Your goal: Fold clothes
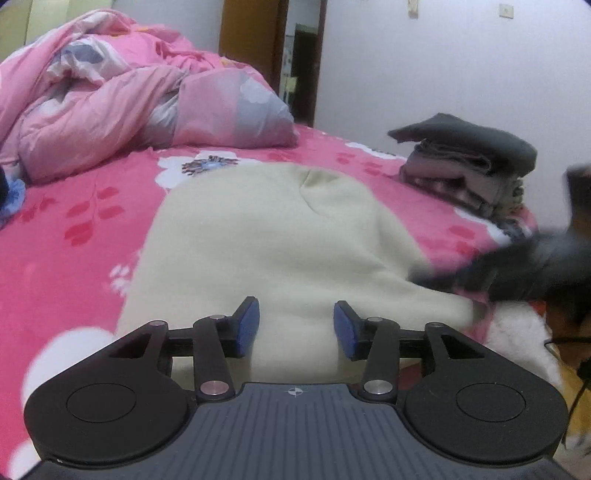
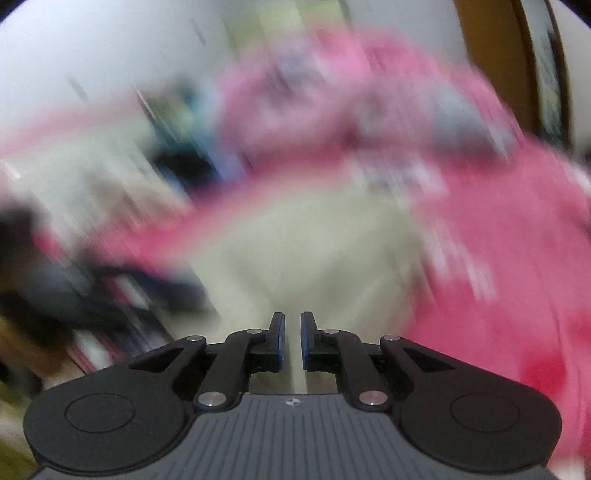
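Note:
A cream fleece garment (image 1: pixel 273 240) lies spread flat on the pink flowered bed sheet (image 1: pixel 74 229). My left gripper (image 1: pixel 295 314) hovers over its near edge, open, its blue pads apart with nothing pressed between them. The right wrist view is heavily blurred; there my right gripper (image 2: pixel 291 325) is shut to a thin slit above the same cream garment (image 2: pixel 314 258), with nothing visibly held. A dark blurred shape (image 1: pixel 517 266) at the garment's right edge looks like the other gripper, though I cannot tell for sure.
A stack of folded grey and dark clothes (image 1: pixel 469 166) sits at the bed's far right. A crumpled pink quilt (image 1: pixel 110 92) fills the far left. Behind stand a white wall and a wooden door frame (image 1: pixel 251 29). White fluffy cloth (image 1: pixel 517 332) lies at the near right.

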Tool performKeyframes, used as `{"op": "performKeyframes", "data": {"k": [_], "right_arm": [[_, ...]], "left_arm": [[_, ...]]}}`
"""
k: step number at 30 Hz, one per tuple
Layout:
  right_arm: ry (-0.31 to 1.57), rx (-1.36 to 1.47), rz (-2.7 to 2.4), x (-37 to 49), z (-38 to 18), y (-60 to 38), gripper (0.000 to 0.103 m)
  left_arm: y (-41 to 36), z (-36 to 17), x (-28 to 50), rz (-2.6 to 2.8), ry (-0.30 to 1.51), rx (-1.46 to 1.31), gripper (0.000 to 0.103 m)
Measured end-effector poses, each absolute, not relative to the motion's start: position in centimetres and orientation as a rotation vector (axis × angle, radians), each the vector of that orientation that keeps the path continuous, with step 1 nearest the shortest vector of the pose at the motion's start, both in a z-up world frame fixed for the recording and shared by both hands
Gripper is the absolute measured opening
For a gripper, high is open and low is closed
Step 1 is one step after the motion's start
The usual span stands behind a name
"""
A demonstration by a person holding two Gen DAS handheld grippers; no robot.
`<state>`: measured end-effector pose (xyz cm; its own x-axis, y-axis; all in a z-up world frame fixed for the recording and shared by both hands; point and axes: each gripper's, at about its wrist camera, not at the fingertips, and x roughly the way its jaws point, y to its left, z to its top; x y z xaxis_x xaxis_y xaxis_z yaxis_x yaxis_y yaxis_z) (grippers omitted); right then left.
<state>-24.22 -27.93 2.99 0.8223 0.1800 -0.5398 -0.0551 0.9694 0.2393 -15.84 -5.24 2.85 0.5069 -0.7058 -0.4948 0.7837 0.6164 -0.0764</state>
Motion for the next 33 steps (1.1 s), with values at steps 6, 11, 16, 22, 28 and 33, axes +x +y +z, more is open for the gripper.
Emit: {"op": "performKeyframes", "data": {"k": [6,11,16,22,28,33], "right_arm": [[0.571,0.24,0.093,-22.9,6.0,-29.9,0.008],[0.46,0.176,-0.012,-18.4,8.2,-32.0,0.011],[0.603,0.145,-0.005,-14.7,2.1,-33.4,0.011],[0.523,0.069,0.034,-12.9,9.4,-31.2,0.012],[0.744,-0.09,0.034,-6.1,2.6,-29.2,0.009],[0.772,-0.026,0.003,-5.8,4.5,-30.0,0.011]], "left_arm": [[-4.7,2.8,-16.0,-0.888,0.53,0.103,0.05],[-4.9,2.9,-16.6,-0.872,0.508,0.121,0.054],[-4.4,2.6,-16.5,-0.895,0.517,0.071,0.054],[-3.4,2.2,-15.9,-0.921,0.527,-0.007,0.054],[-2.8,1.6,-16.0,-0.942,0.511,-0.058,0.054],[-2.3,1.1,-15.8,-0.964,0.511,-0.099,0.054]]}}
